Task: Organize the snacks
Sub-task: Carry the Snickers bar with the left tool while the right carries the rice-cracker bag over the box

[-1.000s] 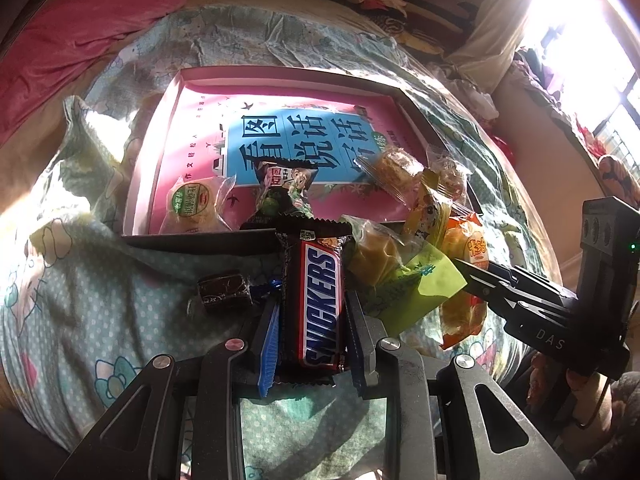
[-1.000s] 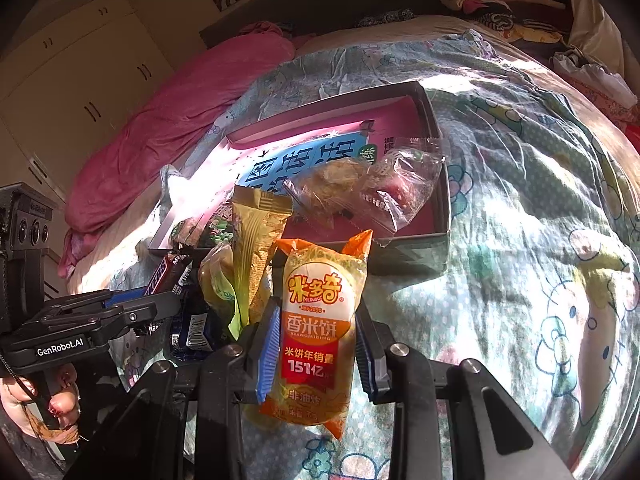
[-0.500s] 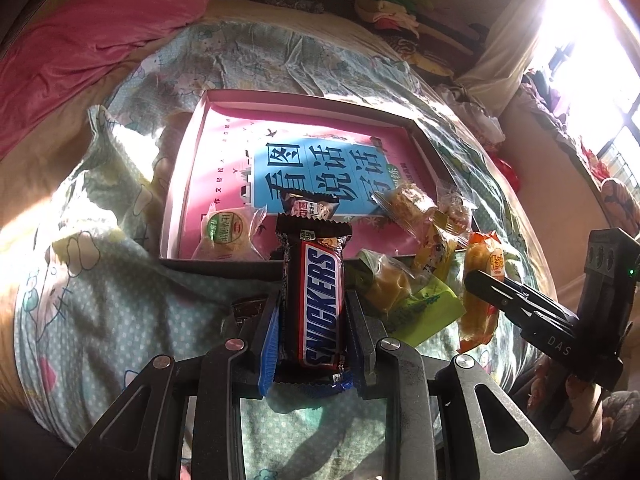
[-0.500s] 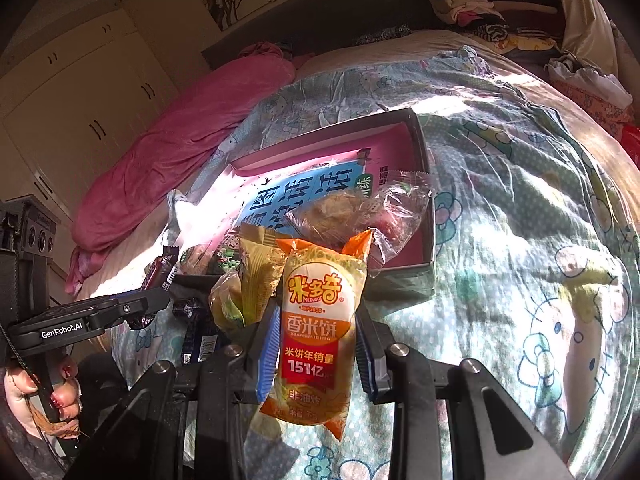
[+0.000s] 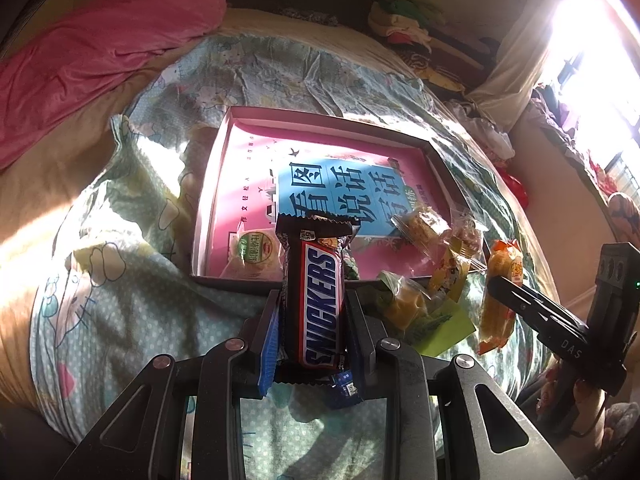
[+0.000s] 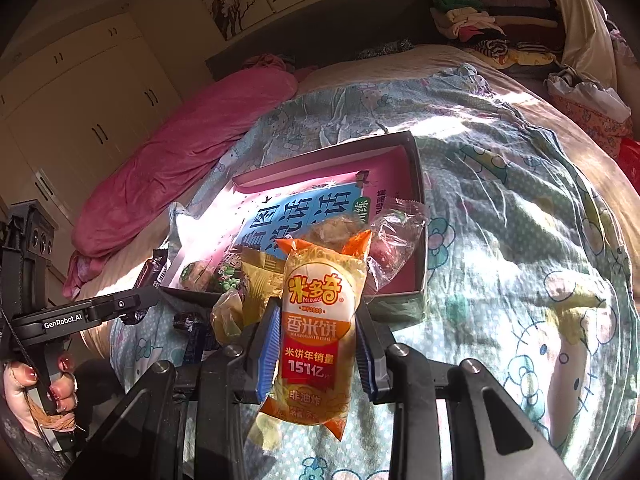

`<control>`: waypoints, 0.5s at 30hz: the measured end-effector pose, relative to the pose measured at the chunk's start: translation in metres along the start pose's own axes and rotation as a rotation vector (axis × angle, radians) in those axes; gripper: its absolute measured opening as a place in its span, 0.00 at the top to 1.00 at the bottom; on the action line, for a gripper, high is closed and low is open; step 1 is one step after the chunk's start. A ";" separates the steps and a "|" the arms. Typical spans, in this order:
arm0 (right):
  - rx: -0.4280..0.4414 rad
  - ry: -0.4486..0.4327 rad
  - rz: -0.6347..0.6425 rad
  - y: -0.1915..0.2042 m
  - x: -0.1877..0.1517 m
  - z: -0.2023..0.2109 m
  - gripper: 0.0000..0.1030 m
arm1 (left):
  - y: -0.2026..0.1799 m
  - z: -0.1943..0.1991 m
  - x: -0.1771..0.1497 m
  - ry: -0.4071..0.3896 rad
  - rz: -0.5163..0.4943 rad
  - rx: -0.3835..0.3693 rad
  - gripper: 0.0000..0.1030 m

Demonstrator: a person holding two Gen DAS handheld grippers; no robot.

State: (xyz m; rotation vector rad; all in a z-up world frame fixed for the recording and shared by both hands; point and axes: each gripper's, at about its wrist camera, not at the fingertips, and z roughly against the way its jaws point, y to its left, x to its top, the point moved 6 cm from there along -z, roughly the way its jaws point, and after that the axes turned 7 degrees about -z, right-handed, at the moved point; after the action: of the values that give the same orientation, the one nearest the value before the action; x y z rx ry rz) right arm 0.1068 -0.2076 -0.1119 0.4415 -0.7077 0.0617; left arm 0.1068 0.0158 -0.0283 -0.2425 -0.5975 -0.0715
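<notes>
My left gripper point(image 5: 314, 312) is shut on a Snickers bar point(image 5: 320, 300), held upright above the bedspread in front of the pink box point(image 5: 208, 208). My right gripper point(image 6: 318, 328) is shut on an orange rice cracker packet point(image 6: 318, 320), also lifted clear of the bed near the box's front corner point(image 6: 418, 280). Inside the box lie a blue-and-pink book point(image 5: 344, 196), a round green-labelled snack point(image 5: 254, 252) and clear-wrapped pastries point(image 5: 424, 226). Yellow and green packets point(image 5: 412, 308) lie just outside the box's front wall.
The box sits on a Hello Kitty bedspread point(image 6: 520, 264). A pink quilt roll point(image 5: 100, 48) lies at the back left and folded clothes point(image 6: 472, 20) are piled by the headboard. A small dark wrapped sweet point(image 6: 188, 322) lies on the bed. A hand point(image 6: 24, 384) holds the left tool.
My left gripper has risen with the Snickers bar, so the box now sits lower and further off. The right gripper has tilted up slightly, still holding the rice cracker packet.
</notes>
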 end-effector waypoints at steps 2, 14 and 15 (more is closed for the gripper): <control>0.000 -0.006 -0.007 -0.002 0.002 0.001 0.67 | 0.002 0.001 0.001 -0.006 -0.003 0.015 0.71; -0.016 -0.040 -0.033 -0.012 0.012 0.006 0.67 | 0.002 0.005 0.008 -0.044 -0.024 0.037 0.71; -0.018 -0.043 -0.037 -0.013 0.013 0.005 0.67 | 0.002 0.005 0.009 -0.045 -0.023 0.037 0.71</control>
State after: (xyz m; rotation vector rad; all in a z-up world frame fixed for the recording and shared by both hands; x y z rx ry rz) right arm 0.1158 -0.2231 -0.1050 0.4397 -0.7412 0.0117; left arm 0.1116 0.0189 -0.0202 -0.2021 -0.6460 -0.0770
